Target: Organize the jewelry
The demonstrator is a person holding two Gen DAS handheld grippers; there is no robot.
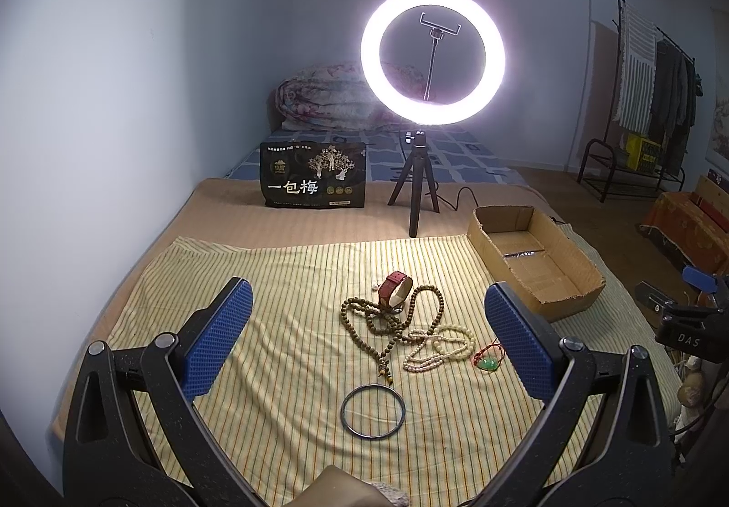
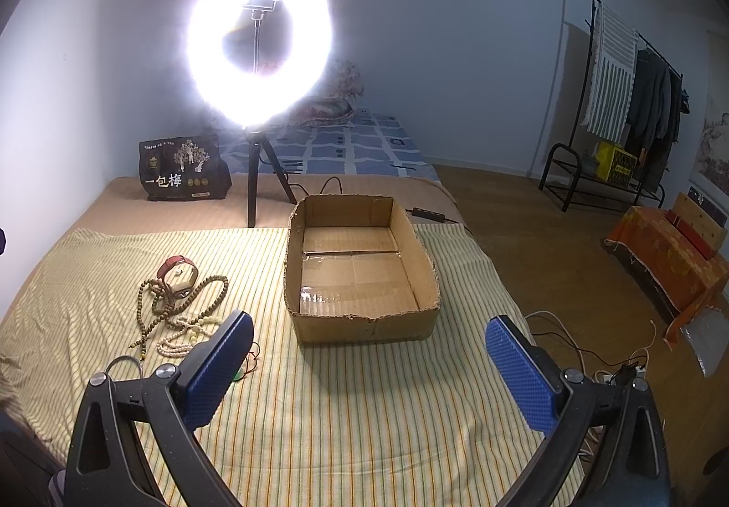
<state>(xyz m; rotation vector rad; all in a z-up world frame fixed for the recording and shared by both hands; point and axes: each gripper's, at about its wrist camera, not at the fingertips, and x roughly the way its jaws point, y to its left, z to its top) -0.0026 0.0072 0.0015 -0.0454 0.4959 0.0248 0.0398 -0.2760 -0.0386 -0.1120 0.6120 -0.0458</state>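
We are holding the left gripper (image 1: 364, 333) and the right gripper (image 2: 369, 363) wide apart, gripping nothing. The beads (image 1: 392, 320) are lying left of the cardboard box (image 2: 360, 315).

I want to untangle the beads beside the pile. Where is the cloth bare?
Bare striped cloth lies left of the brown bead necklace, and between the jewelry and the cardboard box. Crowded: watch, necklaces, pearl strand, green pendant and bangle cluster together.

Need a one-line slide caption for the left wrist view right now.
Open left gripper hovers over beads, watch and bangle on striped cloth; cardboard box empty.
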